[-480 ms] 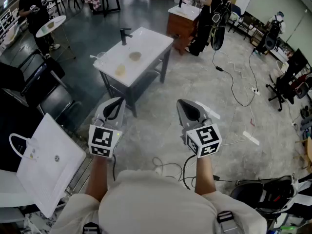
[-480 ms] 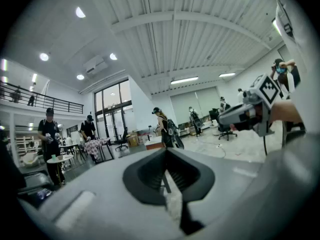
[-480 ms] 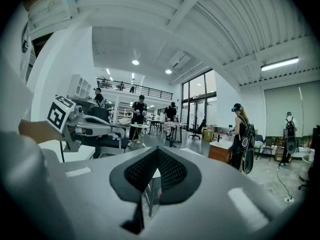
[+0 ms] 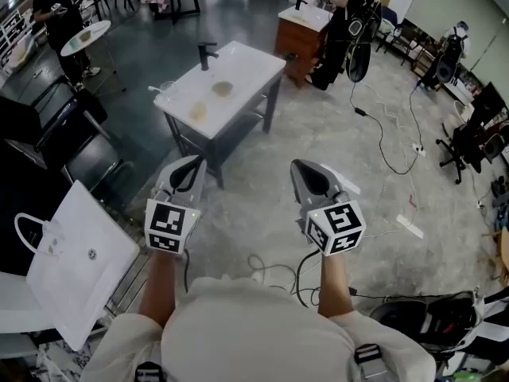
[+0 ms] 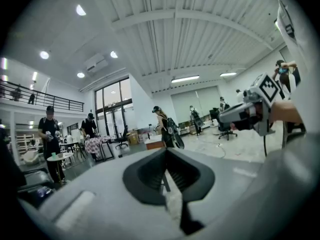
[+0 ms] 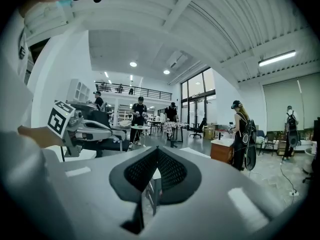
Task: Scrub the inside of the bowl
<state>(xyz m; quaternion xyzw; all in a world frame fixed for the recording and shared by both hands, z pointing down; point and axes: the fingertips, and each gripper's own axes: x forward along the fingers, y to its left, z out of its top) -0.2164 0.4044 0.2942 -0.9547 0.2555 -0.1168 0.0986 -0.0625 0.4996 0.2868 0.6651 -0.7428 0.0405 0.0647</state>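
Note:
A small tan bowl sits on the white table far ahead, with a yellowish thing beside it nearer to me. Both grippers hang close to my chest over the concrete floor, well short of the table. My left gripper is shut and holds nothing; its jaws meet in the left gripper view. My right gripper is likewise shut and empty, as the right gripper view shows. Each gripper view also catches the other gripper off to its side.
A black faucet stands at the table's far end. Behind it are a wooden cabinet and a person. Cables lie on the floor by my feet. A white bag and black chairs stand at my left.
The view has shifted very slightly; both grippers keep the same pose, shut and empty.

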